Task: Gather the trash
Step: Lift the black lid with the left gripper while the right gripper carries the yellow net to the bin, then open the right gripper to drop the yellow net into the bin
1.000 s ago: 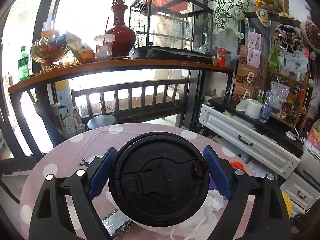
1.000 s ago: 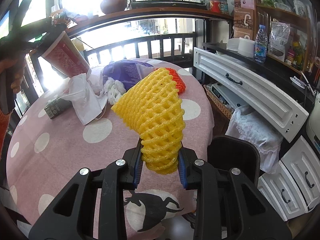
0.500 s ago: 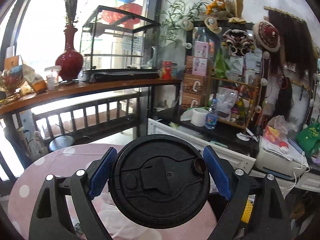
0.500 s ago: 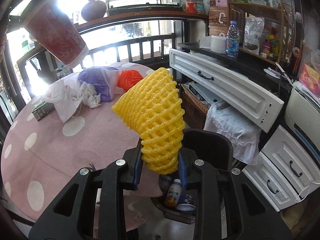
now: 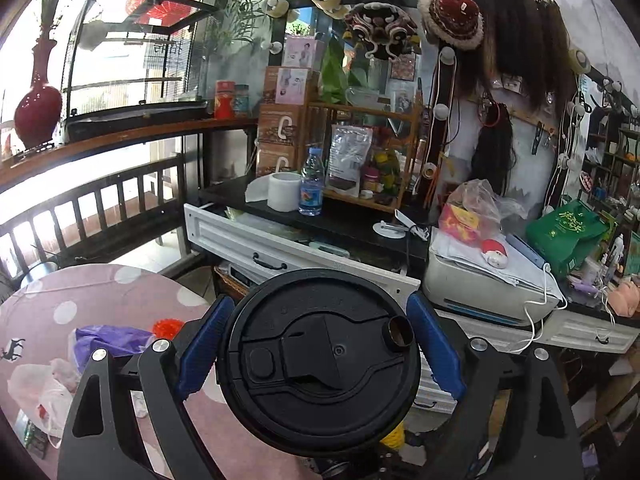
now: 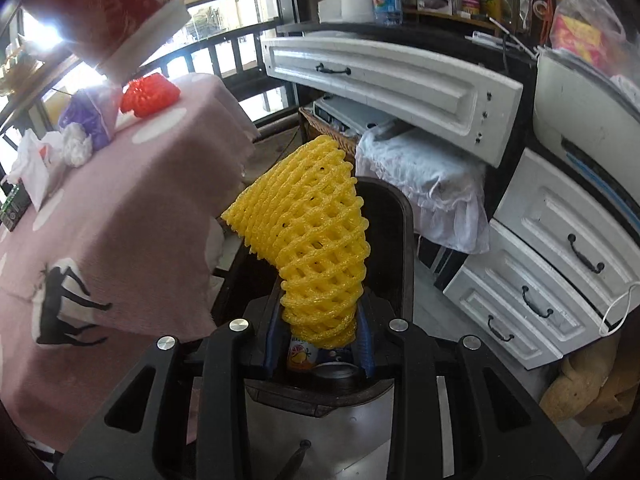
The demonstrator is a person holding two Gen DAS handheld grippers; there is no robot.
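Observation:
My left gripper (image 5: 318, 354) is shut on a paper cup; its black lid (image 5: 318, 360) fills the left wrist view, and its red body (image 6: 108, 8) shows at the top left of the right wrist view. My right gripper (image 6: 318, 344) is shut on a yellow foam fruit net (image 6: 308, 236) and holds it over the black trash bin (image 6: 384, 204) beside the table. A drink bottle (image 6: 302, 354) lies inside the bin. On the pink dotted table (image 6: 132, 208) lie a red foam net (image 6: 150, 94), a purple bag (image 6: 86, 118), white tissues (image 6: 76, 146) and a small dark packet (image 6: 14, 204).
A white cabinet with an open top drawer (image 6: 392, 80) and lower drawers (image 6: 540, 276) stands to the right of the bin. A white cloth (image 6: 424, 176) hangs behind the bin. A printer (image 5: 480, 284) sits on the cabinet. A railing (image 5: 80, 208) runs behind the table.
Both grippers have swung right, off the table toward the bin. The yellow net has moved from above the table to above the bin. The cup has moved over the table's right edge.

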